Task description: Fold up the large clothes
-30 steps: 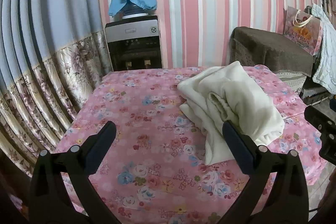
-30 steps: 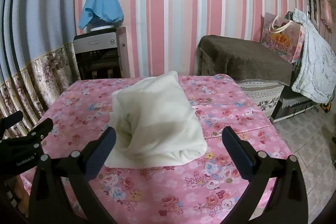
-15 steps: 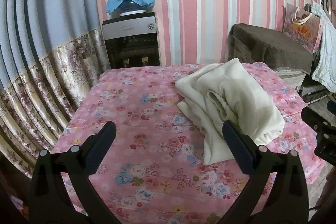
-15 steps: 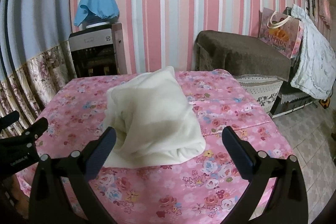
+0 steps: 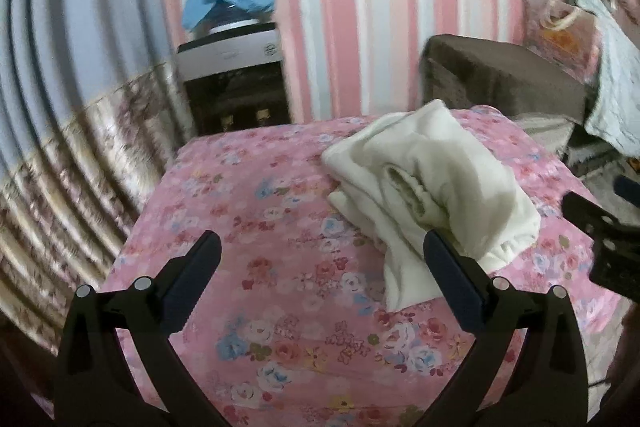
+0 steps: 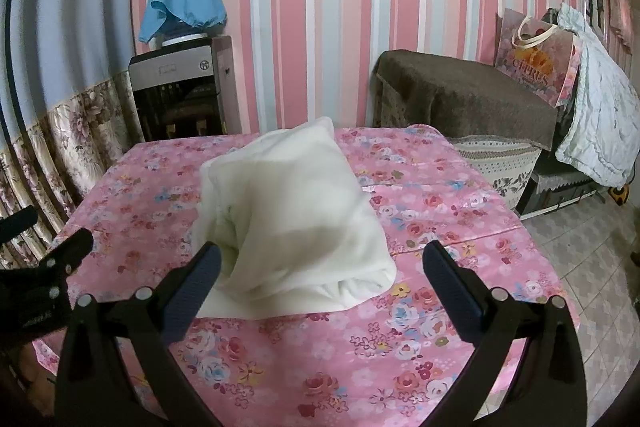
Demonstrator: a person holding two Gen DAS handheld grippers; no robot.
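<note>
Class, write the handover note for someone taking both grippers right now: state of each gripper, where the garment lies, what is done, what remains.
Left gripper: open, empty, above the pink floral tablecloth, with the garment off to its right.
Right gripper: open, empty, facing the garment.
Cream garment: a bulky, loosely folded bundle on the table, not gripped by either tool; a rolled opening shows on the side facing the left wrist camera.
Done: it looks gathered into a rough fold.
Left: judging by its lumpy shape, it probably still needs flattening and squaring; whether more folds are due I cannot tell.
</note>
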